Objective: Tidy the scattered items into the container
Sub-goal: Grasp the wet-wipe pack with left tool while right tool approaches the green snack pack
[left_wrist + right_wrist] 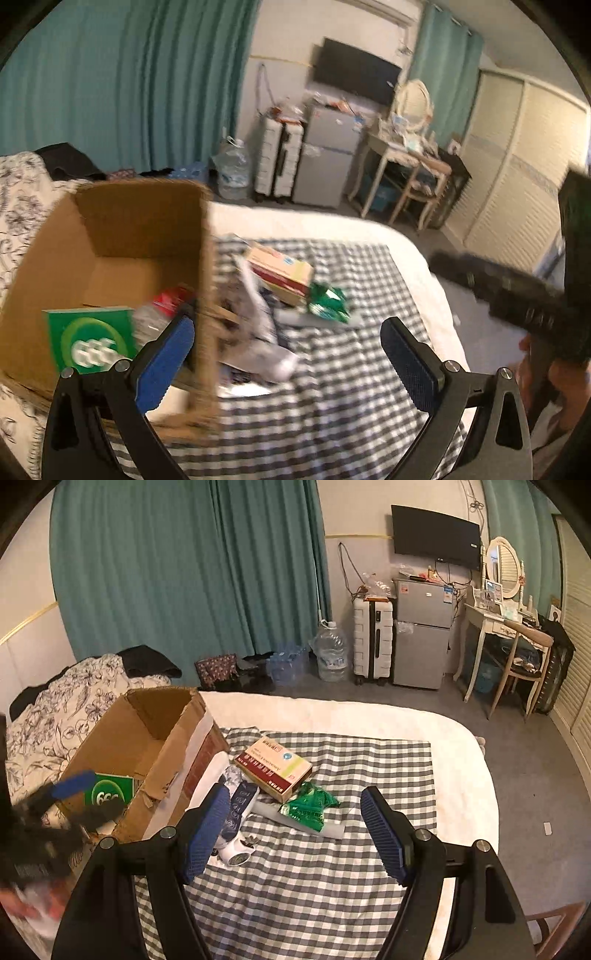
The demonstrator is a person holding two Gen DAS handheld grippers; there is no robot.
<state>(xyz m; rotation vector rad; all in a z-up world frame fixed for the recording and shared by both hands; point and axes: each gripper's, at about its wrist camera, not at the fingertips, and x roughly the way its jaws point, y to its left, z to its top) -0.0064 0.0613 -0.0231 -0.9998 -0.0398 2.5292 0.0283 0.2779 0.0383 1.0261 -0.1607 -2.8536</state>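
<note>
My left tongs are spread wide with nothing between the blue pads, hanging over the near right wall of the open brown cardboard box, which sits toward the left edge of the bed, partly on the grey-and-white checked cloth. Inside the box lie a green square packet with a white ring logo and a clear plastic bottle with a red cap, touching each other. My right tongs are also wide open and empty, held above the middle of the checked cloth. On the cloth just beside the box's right wall are a flat tan-and-maroon carton, a crumpled green foil packet resting on a grey flat strip, and a white-and-navy printed pouch near the box's near corner. The left view is blurred.
</note>
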